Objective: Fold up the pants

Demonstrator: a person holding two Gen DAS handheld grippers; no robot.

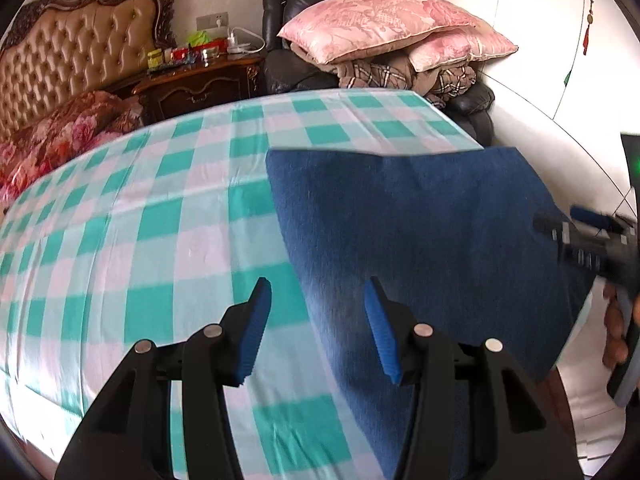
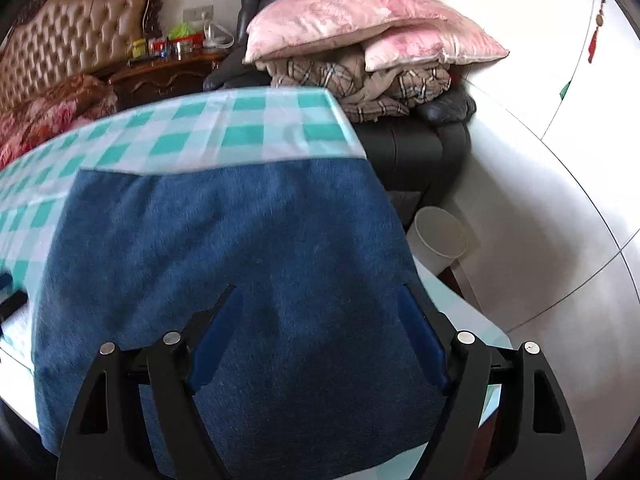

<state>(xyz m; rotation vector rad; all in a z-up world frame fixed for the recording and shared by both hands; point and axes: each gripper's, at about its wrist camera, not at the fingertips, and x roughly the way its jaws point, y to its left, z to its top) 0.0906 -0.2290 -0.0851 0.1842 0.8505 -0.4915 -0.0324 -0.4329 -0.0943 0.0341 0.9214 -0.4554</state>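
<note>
Left wrist view. Left gripper [image 1: 318, 330] hangs over the near part of the bed [image 1: 160, 216], jaws about half apart, nothing between them. Its left pad is over bare checked sheet, its right pad over the left edge of the pants [image 1: 420, 232]. The pants lie as a flat dark blue block on the right side of the bed, far edge straight, right edge reaching the bed's edge. Right gripper [image 1: 576, 236] shows at the far right, over the pants' right side, blurred; a hand [image 1: 616, 328] grips its handle. Pink pillows [image 1: 384, 20] are stacked on a dark armchair beyond the bed, well apart from the work.

Right wrist view. Right gripper [image 2: 318, 334] sits directly above the pants [image 2: 224, 240], jaws wide, pads clear of the cloth, nothing held. The pants fill the near half of the frame and run to the bed's right edge; sheet shows beyond and to the left. A white bin [image 2: 440, 240] stands on the floor just past that edge.

Judgement. The block looks already folded at least once; the step appears to be setting up the next fold or a smoothing pass. To do it well:
- pinch all layers at one edge, both hands level
- keep the right side from sliding off the bed
- lay edges flush, then press flat
</note>
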